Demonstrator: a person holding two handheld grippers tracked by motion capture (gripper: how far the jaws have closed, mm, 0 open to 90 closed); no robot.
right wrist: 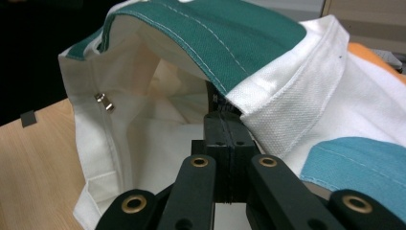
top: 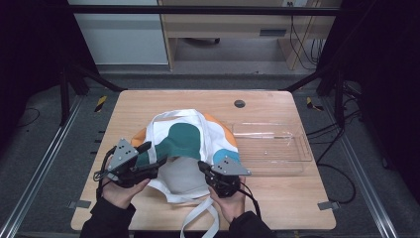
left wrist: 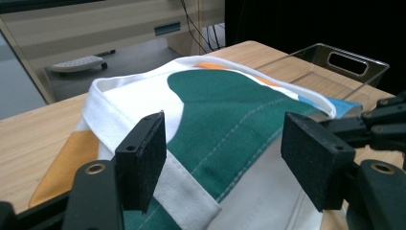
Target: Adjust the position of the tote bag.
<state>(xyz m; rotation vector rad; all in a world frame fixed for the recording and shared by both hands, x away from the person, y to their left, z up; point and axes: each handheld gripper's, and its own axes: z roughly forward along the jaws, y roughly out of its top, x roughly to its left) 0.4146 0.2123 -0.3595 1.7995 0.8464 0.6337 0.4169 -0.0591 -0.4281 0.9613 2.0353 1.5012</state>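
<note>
A: Where's the bag [top: 190, 148]?
B: Mid-table [top: 292, 198], mouth toward the near edge, a clear tray [top: 297, 148] just right of it.
A: And the 2 grippers?
B: Right gripper [right wrist: 225, 125] clenched on the bag's rim; left gripper [left wrist: 222, 153] spread wide at the left rim.

Lab recording bay, black frame posts [top: 66, 94], floor cables [top: 303, 47], taped wooden table [top: 277, 193]

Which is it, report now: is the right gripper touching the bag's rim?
Touching. The right gripper view shows the right gripper with its jaws pressed together on the rim of the bag, holding its mouth open.
</note>
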